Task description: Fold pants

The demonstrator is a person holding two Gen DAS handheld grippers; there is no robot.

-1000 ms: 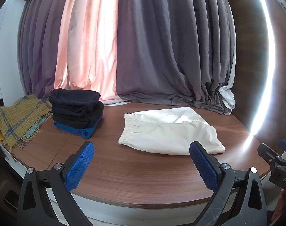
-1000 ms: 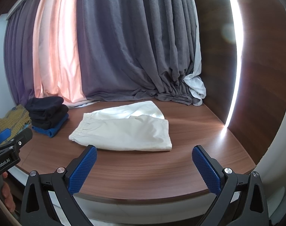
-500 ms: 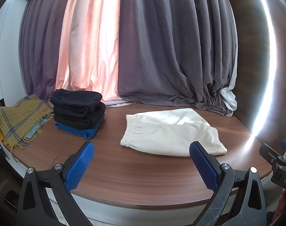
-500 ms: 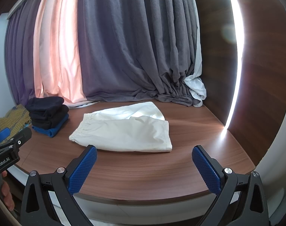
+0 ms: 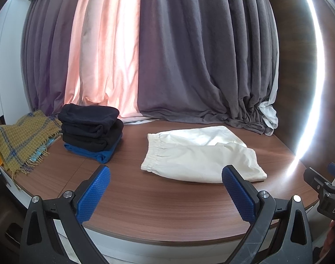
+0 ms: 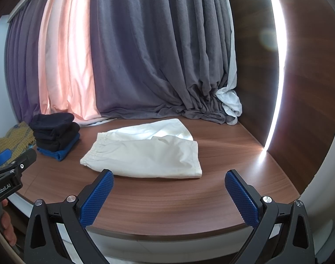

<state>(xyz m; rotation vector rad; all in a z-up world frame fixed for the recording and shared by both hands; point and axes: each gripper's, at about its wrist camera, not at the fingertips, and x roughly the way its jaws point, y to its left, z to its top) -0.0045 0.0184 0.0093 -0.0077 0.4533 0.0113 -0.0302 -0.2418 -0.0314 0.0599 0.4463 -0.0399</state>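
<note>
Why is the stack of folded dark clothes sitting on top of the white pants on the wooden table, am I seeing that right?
Not quite. The stack of folded dark clothes sits beside the white pants, apart from them, directly on the wooden table. The left wrist view shows bare wood between them.

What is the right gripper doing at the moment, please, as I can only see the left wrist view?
Observer: In the right wrist view, the right gripper is wide open, with nothing between its blue pads.
Operator: Thank you. Is any cloth inside it?
Observer: No. The white pants lie flat on the table, just beyond its left fingertip.
Operator: Can you see my left gripper from outside?
Observer: Yes. The left gripper shows at that view's left edge, its body lettered GenRobot.AI, with the person's hand below it.
</note>
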